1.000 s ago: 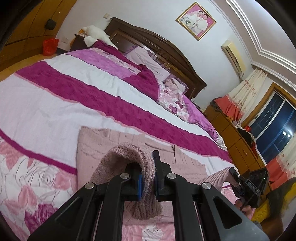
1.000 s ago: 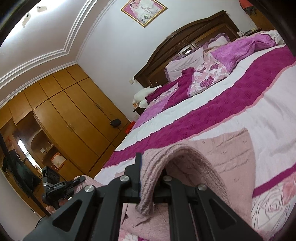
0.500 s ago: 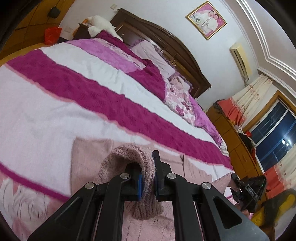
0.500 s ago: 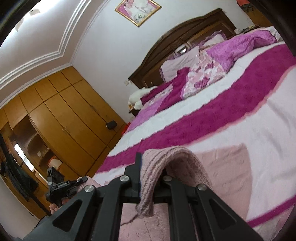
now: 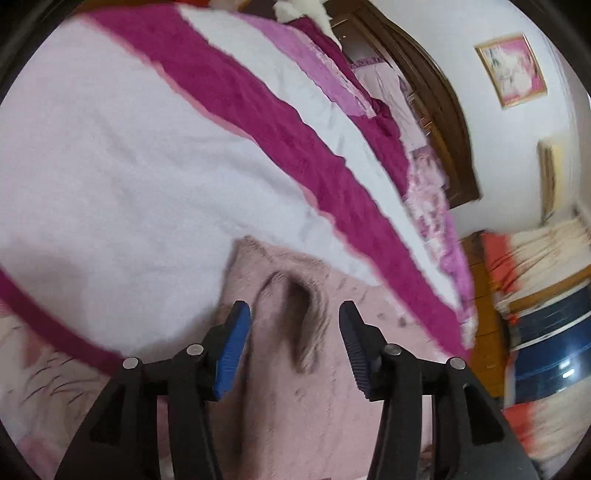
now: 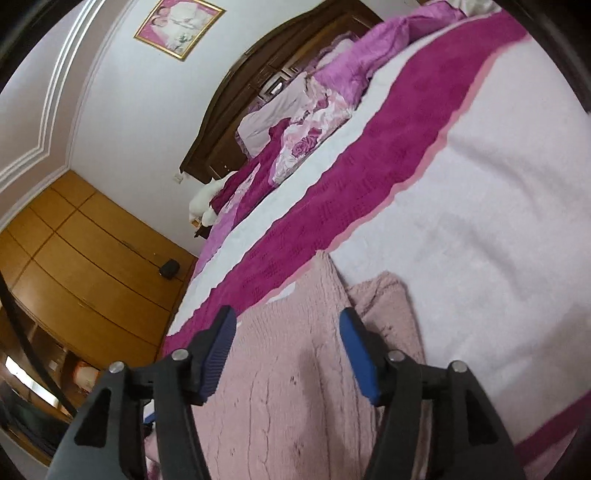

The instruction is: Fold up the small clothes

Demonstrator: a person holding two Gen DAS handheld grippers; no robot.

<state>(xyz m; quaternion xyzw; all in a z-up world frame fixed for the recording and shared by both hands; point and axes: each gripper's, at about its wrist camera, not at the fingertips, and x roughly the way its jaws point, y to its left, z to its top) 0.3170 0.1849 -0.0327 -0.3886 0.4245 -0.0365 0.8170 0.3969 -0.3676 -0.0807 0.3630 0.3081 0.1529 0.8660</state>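
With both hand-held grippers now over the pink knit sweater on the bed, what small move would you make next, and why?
Probably lift both clear. The left hand-held gripper and right hand-held gripper have just been opening, pads touching nothing, and the pink knit sweater lies on the bedspread with a folded edge between the left jaws.

Bedroom; large bed under a white spread with magenta bands; crumpled purple and floral bedding heaped by a dark wood arched headboard; white walls with white ceiling moulding; gold-framed picture above the headboard; orange-brown wooden wardrobe with a small black object on its front; window with dark panes, cream and orange curtains; wooden cabinet beside the window; left view blurred.
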